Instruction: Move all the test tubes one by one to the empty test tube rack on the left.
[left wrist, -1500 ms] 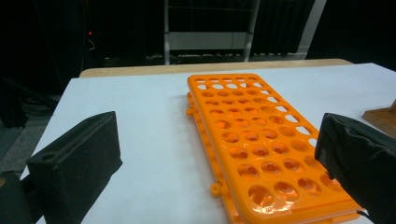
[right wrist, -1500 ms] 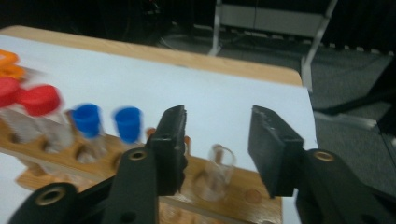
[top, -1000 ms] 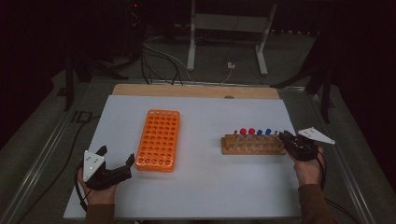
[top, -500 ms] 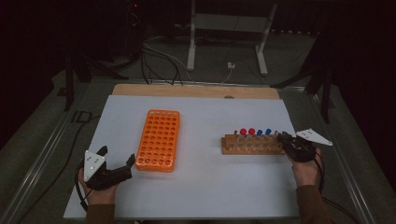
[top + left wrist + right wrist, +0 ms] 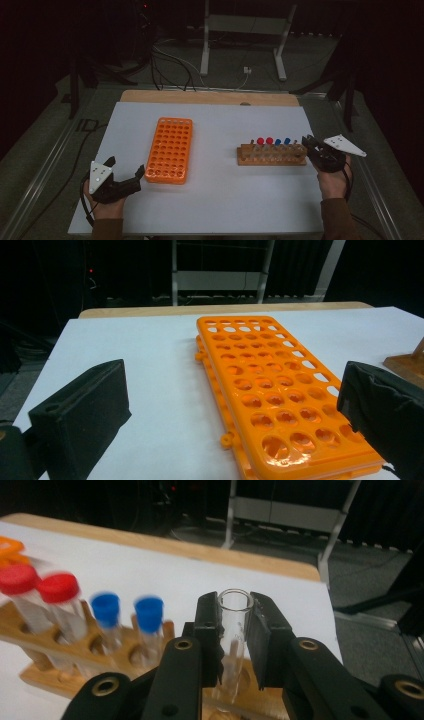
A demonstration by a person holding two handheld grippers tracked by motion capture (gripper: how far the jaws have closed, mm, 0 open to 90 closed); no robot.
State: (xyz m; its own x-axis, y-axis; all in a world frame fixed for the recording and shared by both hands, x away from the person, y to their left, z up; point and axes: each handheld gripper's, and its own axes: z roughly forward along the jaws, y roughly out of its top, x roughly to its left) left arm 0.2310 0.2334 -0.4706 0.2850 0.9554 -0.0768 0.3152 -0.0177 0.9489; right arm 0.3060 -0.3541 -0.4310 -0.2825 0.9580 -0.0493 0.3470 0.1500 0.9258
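Two red-capped tubes and two blue-capped tubes are standing beside it in the wooden rack on the bench. The right gripper is reaching in at the rack's right end, clenching an uncapped glass tube upright. The left gripper is resting released beside the orange rack.

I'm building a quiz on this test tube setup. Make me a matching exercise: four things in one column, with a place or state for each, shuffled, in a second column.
Things:
1. orange rack
2. uncapped glass tube
3. left tongs
4. wooden rack

States:
a. open, holding nothing
b. holds capped tubes
c. all holes empty
d. clamped by the right tongs

Pairs: 1-c, 2-d, 3-a, 4-b
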